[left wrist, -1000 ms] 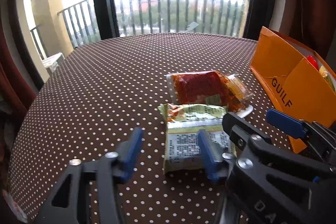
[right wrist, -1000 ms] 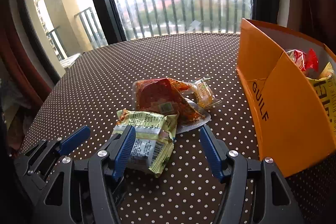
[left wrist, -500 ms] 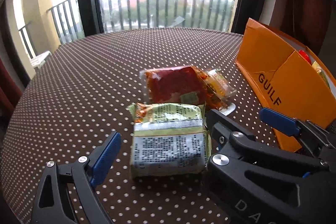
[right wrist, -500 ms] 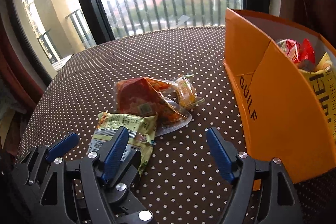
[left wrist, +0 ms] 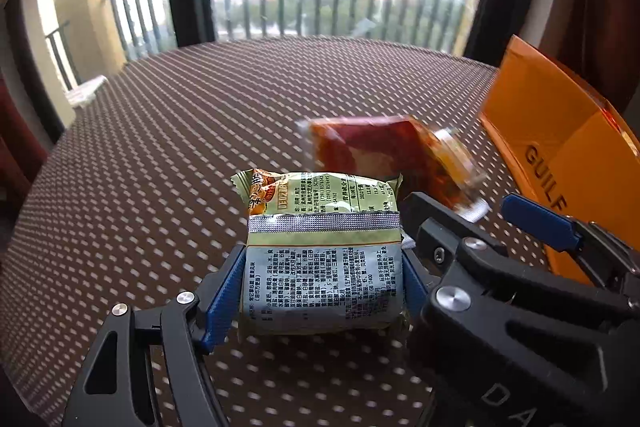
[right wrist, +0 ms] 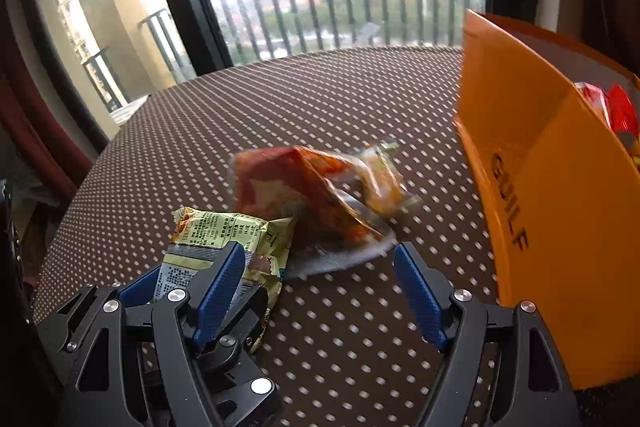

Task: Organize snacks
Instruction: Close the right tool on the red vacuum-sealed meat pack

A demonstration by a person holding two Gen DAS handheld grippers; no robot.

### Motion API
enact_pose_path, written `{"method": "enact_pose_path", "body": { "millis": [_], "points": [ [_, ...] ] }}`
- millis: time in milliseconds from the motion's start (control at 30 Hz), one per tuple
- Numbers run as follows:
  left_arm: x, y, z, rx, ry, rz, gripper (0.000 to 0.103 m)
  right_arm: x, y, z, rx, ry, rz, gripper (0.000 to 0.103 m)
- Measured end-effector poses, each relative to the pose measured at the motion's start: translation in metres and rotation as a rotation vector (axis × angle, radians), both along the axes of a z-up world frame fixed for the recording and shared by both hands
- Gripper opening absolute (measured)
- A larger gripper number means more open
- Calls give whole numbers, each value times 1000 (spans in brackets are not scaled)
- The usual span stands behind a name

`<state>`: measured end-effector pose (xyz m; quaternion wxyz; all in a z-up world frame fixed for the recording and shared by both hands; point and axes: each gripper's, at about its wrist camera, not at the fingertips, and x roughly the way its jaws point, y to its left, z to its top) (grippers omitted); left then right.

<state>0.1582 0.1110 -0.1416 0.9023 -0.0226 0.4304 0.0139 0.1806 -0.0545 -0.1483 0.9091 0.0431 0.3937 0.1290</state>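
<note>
Our left tool [left wrist: 322,291] is closing on the green snack pack [left wrist: 320,267], pads at its sides, above the worktop [left wrist: 160,147]. Our right tool [right wrist: 320,291] stands wide, empty. The slick, puffy wrapper could squirt free, or snag the red pack [right wrist: 296,195] beside it.

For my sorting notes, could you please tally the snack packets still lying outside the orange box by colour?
Green packet, between the closing left gripper fingers: 1
Red packet: 1
Small orange-yellow packet: 1
Total on the table: 3
Those inside the orange box are only partly visible.
</note>
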Motion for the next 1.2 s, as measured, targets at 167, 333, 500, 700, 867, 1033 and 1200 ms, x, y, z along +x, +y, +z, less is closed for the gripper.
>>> {"method": "enact_pose_path", "body": {
  "millis": [167,333,500,700,867,1033,1200],
  "points": [
    [7,15,14,37,-44,43,75,10,12,9,7,-22,1,80],
    [17,25,22,74,-53,66,75,25,20,12,7,-25,-1,80],
    [29,23,21,86,-53,60,75,36,21,11,7,-23,-12,80],
    [34,29,11,80,-25,71,75,54,20,1,9,23,-7,80],
    [35,32,3,72,-12,83,76,63,22,-10,-4,57,1,80],
    [32,28,-1,79,-21,85,76,68,24,-16,7,62,12,79],
    [32,23,-3,101,-30,82,76,65,26,-17,-7,52,19,71]
  ]
}}
